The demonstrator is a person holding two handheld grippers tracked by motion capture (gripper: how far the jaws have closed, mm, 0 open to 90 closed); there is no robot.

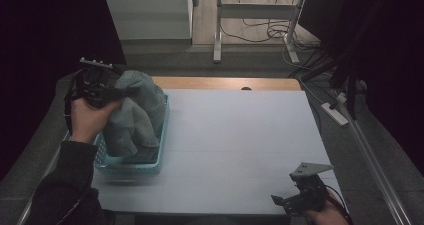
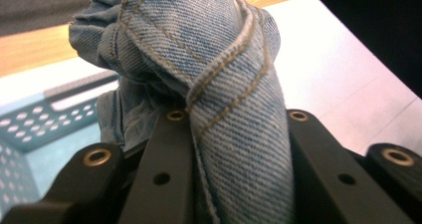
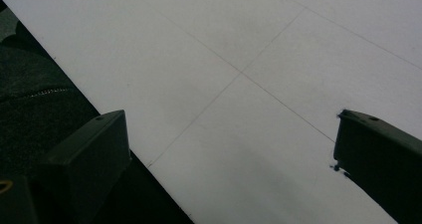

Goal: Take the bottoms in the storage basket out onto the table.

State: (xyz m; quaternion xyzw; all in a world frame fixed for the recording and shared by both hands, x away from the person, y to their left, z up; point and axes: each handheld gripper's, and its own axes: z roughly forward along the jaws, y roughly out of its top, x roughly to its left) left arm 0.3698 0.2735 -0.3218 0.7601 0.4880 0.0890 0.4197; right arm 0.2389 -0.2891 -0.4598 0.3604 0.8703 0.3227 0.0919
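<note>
A bundle of blue denim jeans (image 1: 135,115) hangs over and into a light blue plastic basket (image 1: 131,166) at the table's left. My left gripper (image 1: 107,92) is shut on a thick fold of the jeans (image 2: 234,109) and holds it above the basket; the seamed cloth is pinched between both black jaws. At the table's near right corner my right gripper (image 1: 295,199) rests open, with bare white tabletop (image 3: 249,84) between its jaws.
The white tabletop (image 1: 235,140) stretches between the basket and the right gripper, with a wooden strip (image 1: 225,83) along the far edge. Beyond it are table legs, cables on the floor and a power strip (image 1: 335,112) at the right.
</note>
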